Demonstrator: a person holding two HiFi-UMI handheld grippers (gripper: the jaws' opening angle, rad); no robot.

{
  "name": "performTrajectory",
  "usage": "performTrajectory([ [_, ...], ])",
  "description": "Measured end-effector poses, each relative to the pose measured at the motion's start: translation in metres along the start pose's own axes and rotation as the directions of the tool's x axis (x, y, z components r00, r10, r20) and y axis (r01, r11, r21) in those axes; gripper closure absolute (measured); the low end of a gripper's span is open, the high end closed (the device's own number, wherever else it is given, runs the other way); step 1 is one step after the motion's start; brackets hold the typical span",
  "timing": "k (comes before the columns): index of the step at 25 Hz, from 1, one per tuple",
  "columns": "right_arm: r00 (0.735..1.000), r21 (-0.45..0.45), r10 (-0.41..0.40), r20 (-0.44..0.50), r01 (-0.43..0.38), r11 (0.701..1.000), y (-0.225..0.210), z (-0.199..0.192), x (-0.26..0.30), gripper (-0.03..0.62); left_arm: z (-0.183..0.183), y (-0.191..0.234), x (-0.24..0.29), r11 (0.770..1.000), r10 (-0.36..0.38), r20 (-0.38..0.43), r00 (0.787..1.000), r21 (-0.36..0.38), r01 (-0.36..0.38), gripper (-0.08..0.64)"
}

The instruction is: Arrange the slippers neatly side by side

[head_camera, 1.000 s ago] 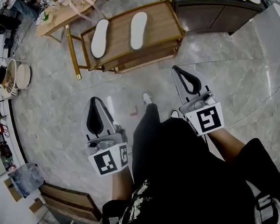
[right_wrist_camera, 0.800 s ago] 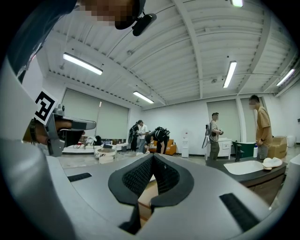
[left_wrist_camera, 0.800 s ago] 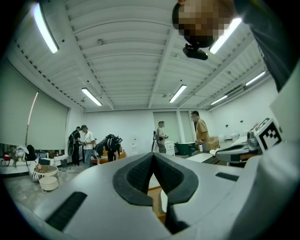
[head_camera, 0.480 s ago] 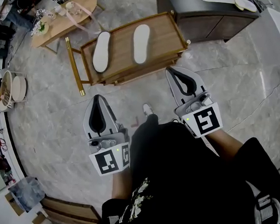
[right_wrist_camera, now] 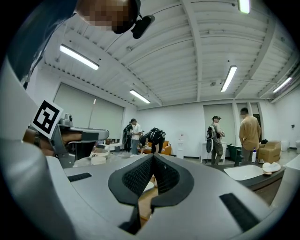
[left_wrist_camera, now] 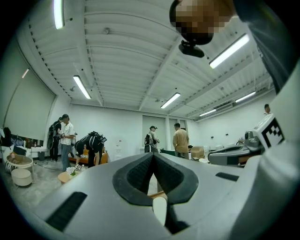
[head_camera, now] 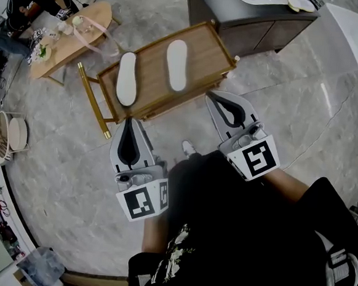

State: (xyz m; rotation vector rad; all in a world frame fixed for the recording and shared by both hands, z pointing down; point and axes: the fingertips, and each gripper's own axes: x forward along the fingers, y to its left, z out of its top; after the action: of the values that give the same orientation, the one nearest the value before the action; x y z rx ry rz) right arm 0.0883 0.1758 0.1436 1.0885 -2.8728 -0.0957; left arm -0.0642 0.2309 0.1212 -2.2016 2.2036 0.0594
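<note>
As square markers (head_camera: 140, 203) face up, left gripper (head_camera: 130, 124) and right gripper (head_camera: 216, 99) closed, empty.

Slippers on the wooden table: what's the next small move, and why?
Probably open the left gripper and reach it toward the nearer white slipper. That slipper and the other slipper lie apart and slightly splayed on the wooden table. The left gripper and the right gripper are both shut, empty and short of the slippers.
</note>
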Motion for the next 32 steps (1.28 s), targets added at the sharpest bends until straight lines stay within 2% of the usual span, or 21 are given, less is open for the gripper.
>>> performTrajectory([
  [3, 1.000, 0.010, -0.025, -0.010, 0.026, 1.000, 0.005, -0.002, 0.004, 0.600, -0.004, 0.012, 0.003, 1.000, -0.023, -0.003, 1.000, 0.007, 0.023, 0.561],
  [7, 0.998, 0.026, -0.059, -0.034, 0.060, 0.998, 0.010, -0.009, 0.006, 0.600, -0.010, 0.020, 0.004, 0.997, -0.078, -0.002, 0.997, -0.023, 0.078, 0.561],
  [13, 0.995, 0.027, -0.087, -0.049, 0.088, 0.996, 0.017, -0.015, 0.009, 0.600, -0.019, 0.023, 0.008, 0.992, -0.128, -0.014, 0.992, -0.011, 0.128, 0.561],
  [18, 0.994, 0.025, -0.091, -0.063, 0.093, 0.995, 0.020, -0.014, 0.008, 0.600, -0.020, 0.028, 0.005, 0.991, -0.135, -0.018, 0.991, -0.018, 0.134, 0.561],
  [22, 0.993, 0.022, -0.086, -0.075, 0.088, 0.996, 0.024, -0.014, 0.014, 0.600, -0.021, 0.037, 0.003, 0.995, -0.105, -0.022, 0.994, 0.001, 0.105, 0.561],
  [32, 0.992, 0.021, -0.079, -0.094, 0.081, 0.996, 0.029, -0.017, 0.014, 0.600, -0.026, 0.041, -0.005, 0.996, -0.089, -0.041, 0.995, -0.010, 0.088, 0.561],
])
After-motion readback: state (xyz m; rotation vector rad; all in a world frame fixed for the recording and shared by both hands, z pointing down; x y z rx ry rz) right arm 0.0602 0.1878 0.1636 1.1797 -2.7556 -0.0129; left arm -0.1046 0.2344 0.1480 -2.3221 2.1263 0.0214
